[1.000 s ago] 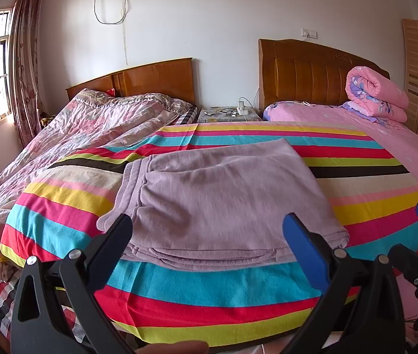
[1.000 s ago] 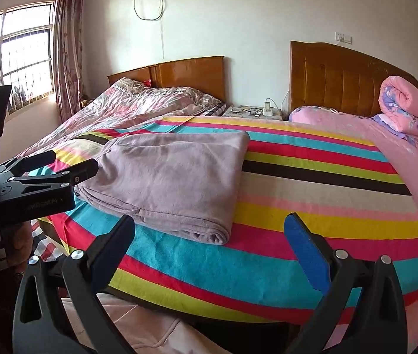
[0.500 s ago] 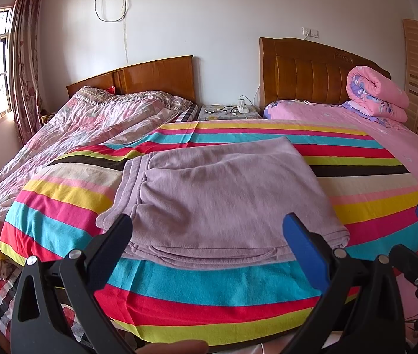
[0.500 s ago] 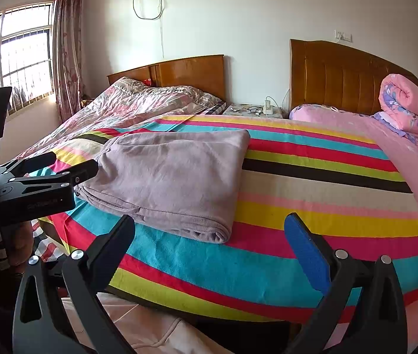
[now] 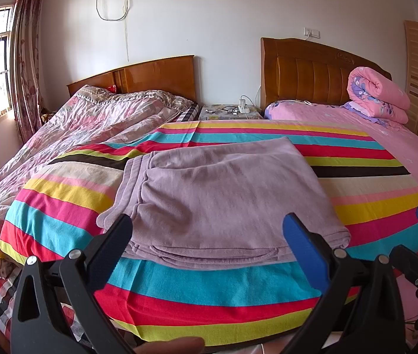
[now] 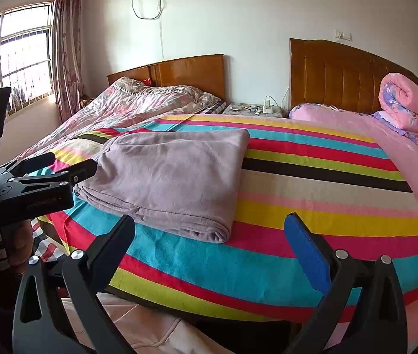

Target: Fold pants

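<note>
**Listener:** What do you see right now?

**Operator:** From my left gripper point(image 5: 207, 233), the pants point(image 5: 223, 200) lie on the striped blanket point(image 5: 209, 289) covering the bed, near its foot edge. They are mauve and already folded into a flat, layered rectangle, with stacked edges facing me.

**Listener:** Are you holding them?

**Operator:** No. My left fingers are spread wide and empty, hanging just short of the near edge. My right gripper point(image 6: 209, 233) is also spread and empty, off to the pants' right, over bare blanket.

**Listener:** So how much is left?

**Operator:** I judge it nearly finished. The bundle looks compact and square, waistband ribbing showing at its left side. At most one more fold in half, or a little tidying of the slightly ragged near edges.

**Listener:** Anything else nearby?

**Operator:** A rolled pink quilt point(image 5: 378, 94) sits well apart, by the headboard.
</note>
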The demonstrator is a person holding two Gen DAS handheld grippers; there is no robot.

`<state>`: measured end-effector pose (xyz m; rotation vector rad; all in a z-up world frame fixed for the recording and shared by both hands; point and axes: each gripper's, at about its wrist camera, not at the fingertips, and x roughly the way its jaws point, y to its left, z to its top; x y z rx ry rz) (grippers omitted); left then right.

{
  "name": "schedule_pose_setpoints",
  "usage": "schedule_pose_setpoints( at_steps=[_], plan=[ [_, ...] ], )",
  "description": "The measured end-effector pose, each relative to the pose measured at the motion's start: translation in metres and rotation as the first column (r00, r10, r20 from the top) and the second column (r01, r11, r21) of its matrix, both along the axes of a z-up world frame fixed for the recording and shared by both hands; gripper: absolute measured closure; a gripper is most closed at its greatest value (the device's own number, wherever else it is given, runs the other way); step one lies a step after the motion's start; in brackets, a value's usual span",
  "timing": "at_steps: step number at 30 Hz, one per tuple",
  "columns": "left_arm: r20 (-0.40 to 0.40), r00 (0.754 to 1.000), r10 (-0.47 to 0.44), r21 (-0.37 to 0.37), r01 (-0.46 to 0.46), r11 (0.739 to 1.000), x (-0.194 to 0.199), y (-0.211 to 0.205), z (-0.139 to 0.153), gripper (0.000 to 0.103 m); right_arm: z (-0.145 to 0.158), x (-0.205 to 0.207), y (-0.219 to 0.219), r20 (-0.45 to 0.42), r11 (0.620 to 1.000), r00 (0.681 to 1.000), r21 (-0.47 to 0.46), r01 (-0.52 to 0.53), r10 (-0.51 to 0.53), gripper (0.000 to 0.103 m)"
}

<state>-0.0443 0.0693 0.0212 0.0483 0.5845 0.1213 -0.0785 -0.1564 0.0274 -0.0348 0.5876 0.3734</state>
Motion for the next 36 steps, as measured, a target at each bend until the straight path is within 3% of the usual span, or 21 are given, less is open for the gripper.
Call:
schedule_pose_setpoints(
  at_steps=[36],
  plan=[
    [0.011, 1.0, 0.018, 0.021, -0.018, 1.0, -0.0042, 0.0008, -0.0007, 0.001, -0.0038, 0.0002, 0.0018, -0.012, 1.0, 1.0, 0.003, -0.001, 0.001, 0.005]
  ],
)
